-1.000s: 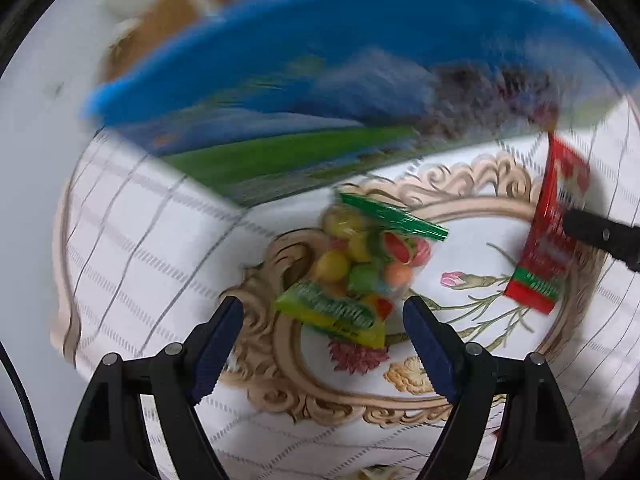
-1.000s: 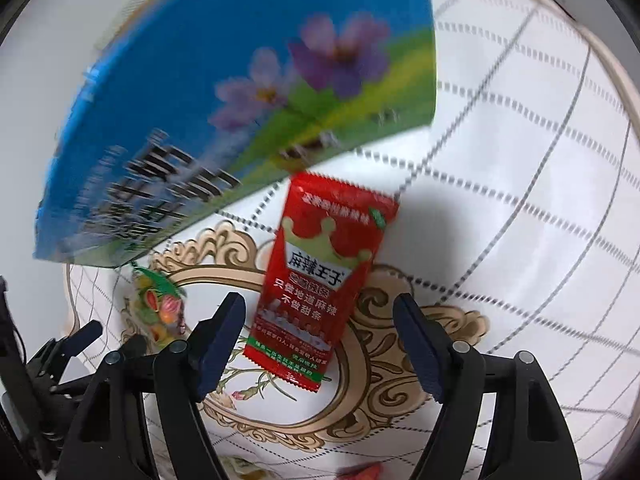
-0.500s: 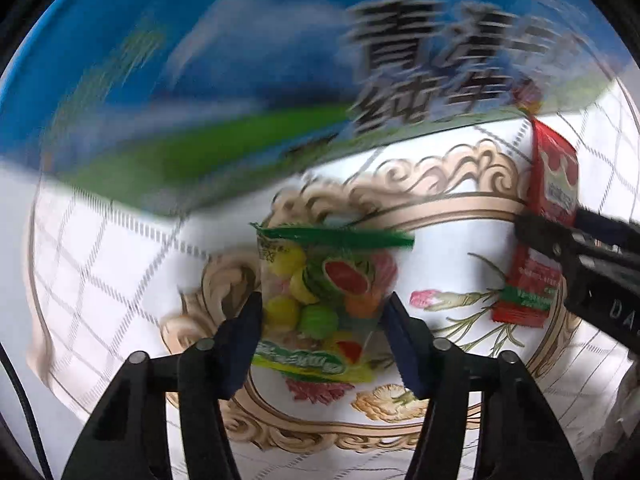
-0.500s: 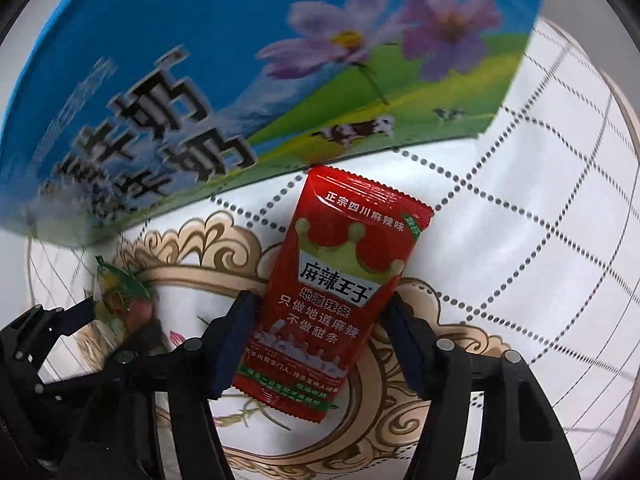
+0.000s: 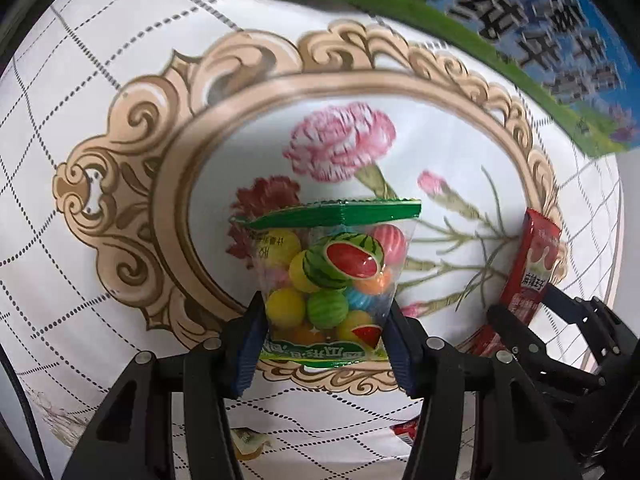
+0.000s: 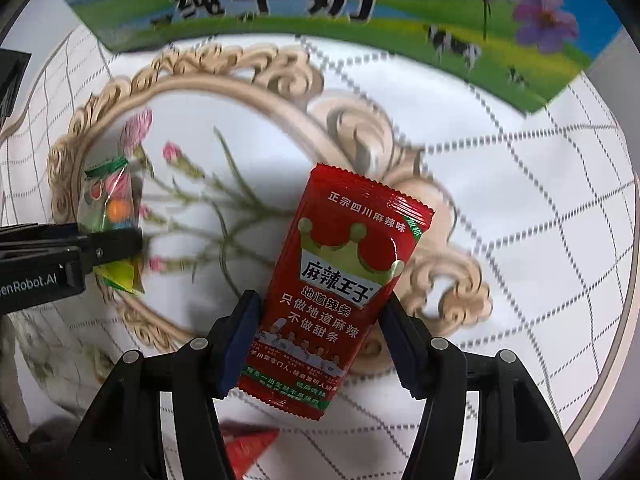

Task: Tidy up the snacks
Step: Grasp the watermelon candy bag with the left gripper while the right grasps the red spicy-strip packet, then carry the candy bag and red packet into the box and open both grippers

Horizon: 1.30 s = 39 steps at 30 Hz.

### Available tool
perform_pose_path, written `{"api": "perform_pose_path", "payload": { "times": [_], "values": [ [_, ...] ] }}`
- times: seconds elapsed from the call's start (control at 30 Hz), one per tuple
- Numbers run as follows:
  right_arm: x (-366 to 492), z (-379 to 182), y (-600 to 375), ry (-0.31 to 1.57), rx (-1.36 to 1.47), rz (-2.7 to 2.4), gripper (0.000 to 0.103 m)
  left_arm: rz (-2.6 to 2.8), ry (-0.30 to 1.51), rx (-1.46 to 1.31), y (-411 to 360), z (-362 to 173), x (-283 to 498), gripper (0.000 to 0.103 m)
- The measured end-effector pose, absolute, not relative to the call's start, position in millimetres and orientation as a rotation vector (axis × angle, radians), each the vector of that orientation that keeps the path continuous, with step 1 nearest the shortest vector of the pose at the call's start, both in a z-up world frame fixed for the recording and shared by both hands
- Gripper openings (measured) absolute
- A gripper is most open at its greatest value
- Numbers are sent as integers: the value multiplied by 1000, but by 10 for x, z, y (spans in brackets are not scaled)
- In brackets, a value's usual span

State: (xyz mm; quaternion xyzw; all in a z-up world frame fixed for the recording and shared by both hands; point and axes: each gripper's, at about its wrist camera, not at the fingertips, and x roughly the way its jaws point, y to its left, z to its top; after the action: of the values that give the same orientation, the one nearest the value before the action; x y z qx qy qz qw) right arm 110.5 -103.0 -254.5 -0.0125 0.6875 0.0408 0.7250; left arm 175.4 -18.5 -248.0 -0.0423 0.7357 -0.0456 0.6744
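L gripper (image 5: pixel 322 334) is closing, pads against both sides of a clear candy bag (image 5: pixel 334 280): round fruit-pattern candies inside, green sealed top, yellow-green bottom strip. R gripper (image 6: pixel 320 340) grips the lower part of a red snack packet (image 6: pixel 340 280), sealed, contents not visible; its jaws sit partway in. Both packs hang over the surface (image 6: pixel 540 220), covered w/ a white grid-pattern cloth w/ a tan scroll frame & pink flowers. A blue-green milk carton box (image 6: pixel 320 4) lies at the far edge. Another red wrapper (image 6: pixel 248 446) lies near the R gripper.

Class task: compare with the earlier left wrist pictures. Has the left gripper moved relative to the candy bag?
Yes. The left gripper has come down around the candy bag; its jaws, closing, now flank the bag over the tablecloth's printed frame.
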Motion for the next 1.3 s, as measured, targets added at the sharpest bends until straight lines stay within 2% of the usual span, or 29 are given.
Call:
{"api": "perform_pose_path", "payload": {
  "times": [0.37, 0.63, 0.7, 0.77, 0.87, 1.07, 1.3],
  "values": [
    [1117, -2583, -1377, 1500, 220, -37, 76, -87, 1627, -13, -532, -2645, 1853, 53],
    [1359, -2624, -1696, 1470, 312, -132, 77, -84, 1609, -13, -521, -2640, 1838, 53],
    [1363, -2617, -1719, 1464, 283, -132, 74, -69, 1575, -1, -536, -2617, 1814, 50],
    [1341, -2624, -1560, 1459, 250, -125, 58, -71, 1556, 18, -563, -2566, 1783, 49],
    [1303, -2551, -1547, 1454, 233, -98, 52, -97, 1552, 21, -619, -2512, 1741, 49],
    [1176, -2313, -1601, 1434, 298, -24, 50, -168, 1545, -16, -703, -2251, 1679, 49],
    [1361, -1459, -1727, 1312, 320, 75, 50, -311, 1439, -91, -894, -1426, 1932, 49]
  ]
}}
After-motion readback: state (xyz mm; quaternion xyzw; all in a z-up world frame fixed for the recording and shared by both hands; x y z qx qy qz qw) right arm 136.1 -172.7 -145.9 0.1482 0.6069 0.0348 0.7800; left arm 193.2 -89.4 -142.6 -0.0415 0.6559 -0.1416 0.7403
